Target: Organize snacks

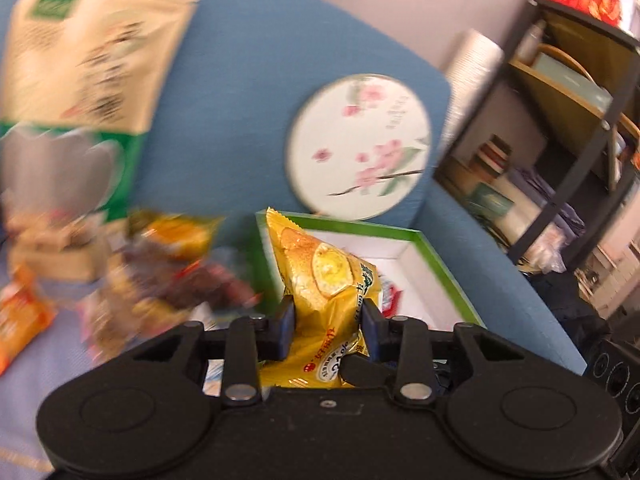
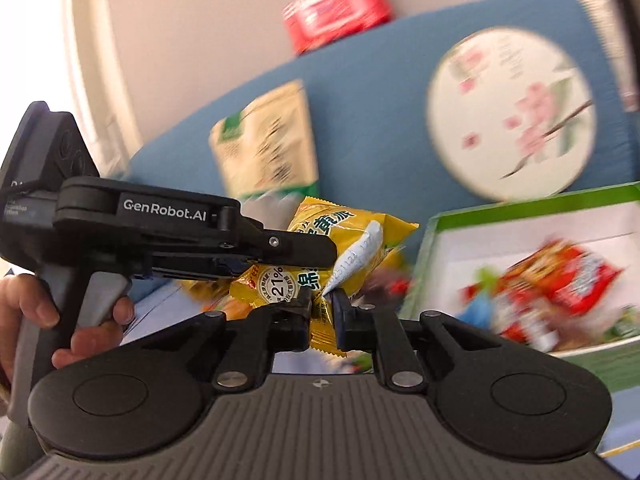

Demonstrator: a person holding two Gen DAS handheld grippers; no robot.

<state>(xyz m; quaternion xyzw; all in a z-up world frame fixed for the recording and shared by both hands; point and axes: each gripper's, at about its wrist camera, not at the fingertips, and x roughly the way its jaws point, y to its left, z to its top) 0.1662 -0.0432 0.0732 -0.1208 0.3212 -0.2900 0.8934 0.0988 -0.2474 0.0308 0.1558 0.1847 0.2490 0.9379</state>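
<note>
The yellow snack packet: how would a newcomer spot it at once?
Find the blue sofa and the green-rimmed box on it. The yellow snack packet hangs before that box, pinched by both grippers, the only snack lifted clear of the pile.

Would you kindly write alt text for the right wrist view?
The right gripper pinches the edge of a yellow snack packet, which the left gripper also clamps from the left. Behind are a green-rimmed box holding a red packet and a blue sofa with a round floral cushion.
</note>
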